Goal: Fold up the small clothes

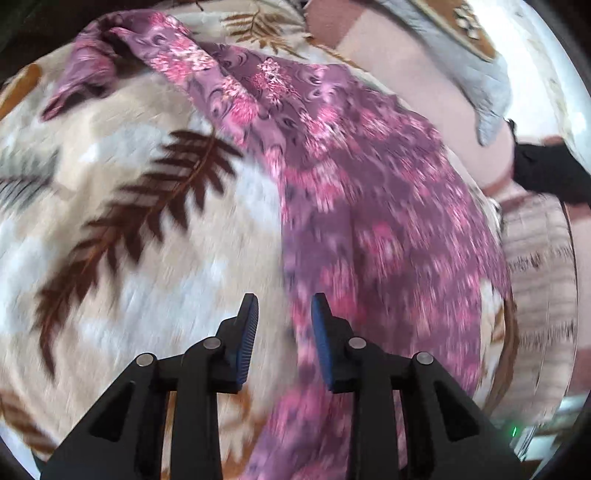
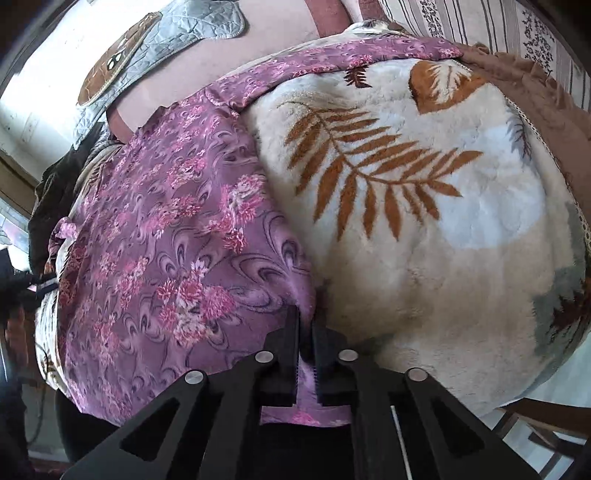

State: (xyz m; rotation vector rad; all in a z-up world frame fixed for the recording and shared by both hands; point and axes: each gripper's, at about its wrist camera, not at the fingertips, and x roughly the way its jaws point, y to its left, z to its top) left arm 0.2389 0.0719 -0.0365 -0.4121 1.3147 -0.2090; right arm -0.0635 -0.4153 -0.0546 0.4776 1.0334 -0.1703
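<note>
A purple garment with pink flowers (image 1: 362, 206) lies spread on a cream blanket with brown fern leaves (image 1: 129, 221). In the left wrist view the picture is blurred; my left gripper (image 1: 284, 306) is open and empty, hovering over the garment's left edge. In the right wrist view the same garment (image 2: 166, 229) covers the left half of the blanket (image 2: 424, 240). My right gripper (image 2: 304, 321) is shut on the garment's near right edge, with purple cloth showing between the fingers.
A grey quilted cushion (image 2: 166, 40) lies on a pink surface (image 2: 207, 70) beyond the blanket. A striped cloth (image 2: 480, 26) lies at the far right. A dark object (image 1: 546, 173) sits at the right edge of the left wrist view.
</note>
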